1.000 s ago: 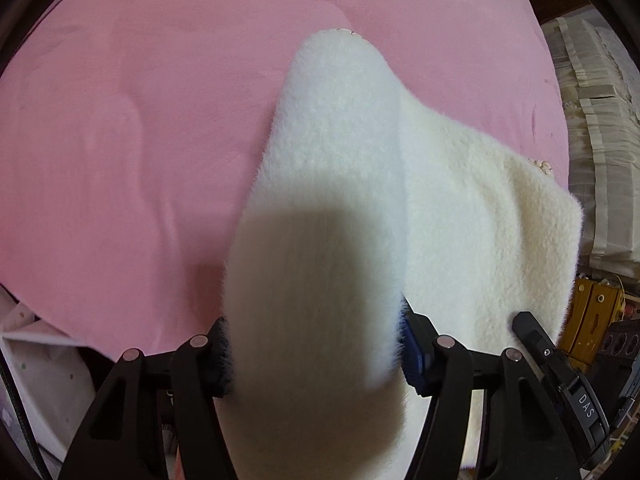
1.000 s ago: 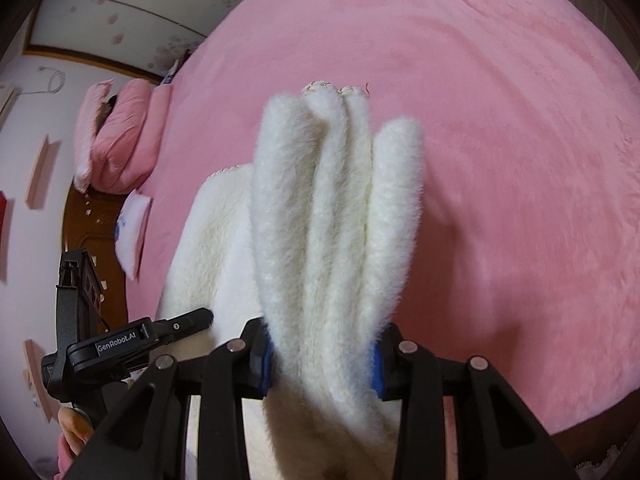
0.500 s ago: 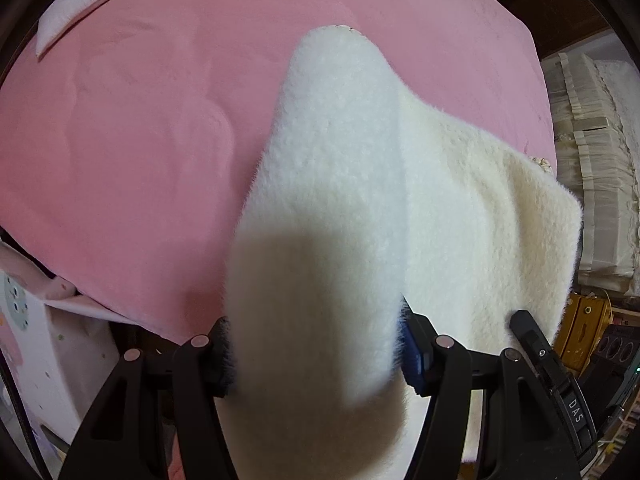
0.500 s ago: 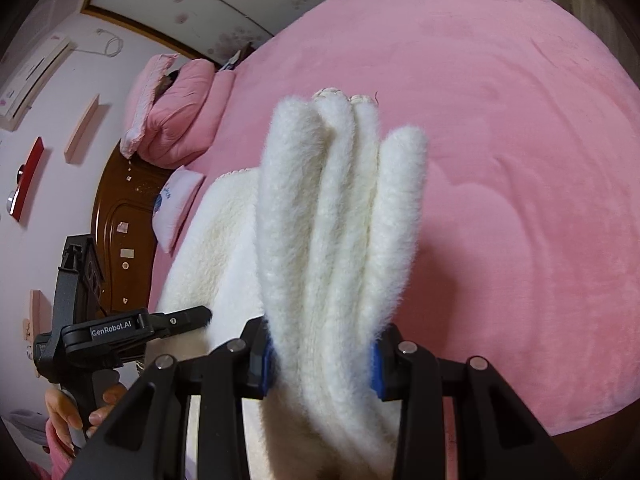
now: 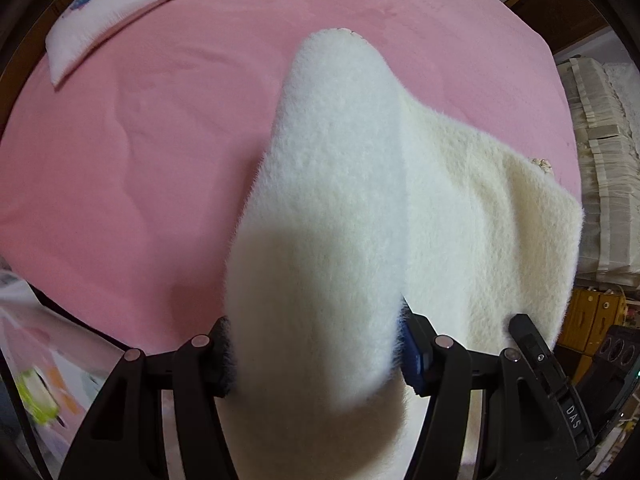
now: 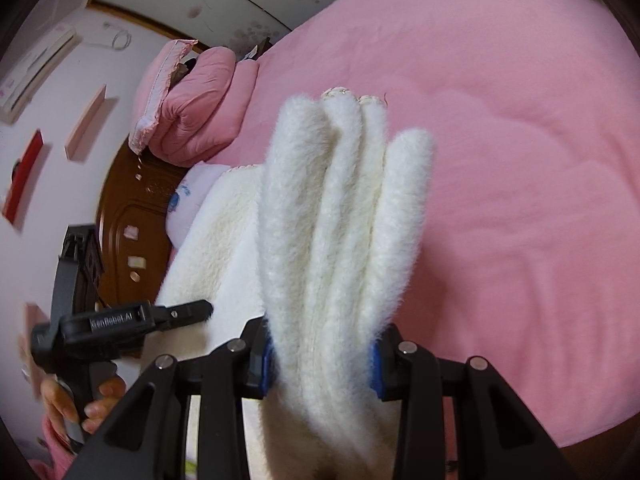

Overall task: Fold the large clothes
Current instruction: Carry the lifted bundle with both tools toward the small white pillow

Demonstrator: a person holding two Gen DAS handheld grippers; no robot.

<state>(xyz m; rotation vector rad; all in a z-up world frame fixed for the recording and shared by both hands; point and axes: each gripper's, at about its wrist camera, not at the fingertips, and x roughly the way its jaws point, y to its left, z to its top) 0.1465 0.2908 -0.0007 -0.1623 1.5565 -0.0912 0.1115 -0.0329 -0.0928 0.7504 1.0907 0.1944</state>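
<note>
A fluffy cream-white garment (image 5: pixel 332 200) is held up over the pink bed (image 5: pixel 140 152). My left gripper (image 5: pixel 316 352) is shut on one bunched end of it, a thick fold standing up between the jaws. The rest spreads to the right (image 5: pixel 500 220). My right gripper (image 6: pixel 320 352) is shut on the other end of the garment (image 6: pixel 340 220), where several folded layers stand up like ridges. The left gripper (image 6: pixel 120 320) and the hand holding it show at the left of the right wrist view.
A white pillow (image 5: pixel 108 12) lies at the bed's far left. Pink folded bedding (image 6: pixel 192 96) sits by a brown wooden headboard (image 6: pixel 128 240). Stacked cream fabric (image 5: pixel 600 160) and yellow boxes (image 5: pixel 592 320) stand right of the bed. The bed (image 6: pixel 520 160) spreads wide.
Both grippers have lifted and tilted up with the garment still held. More of the far bed, the pillow and the headboard has come into view.
</note>
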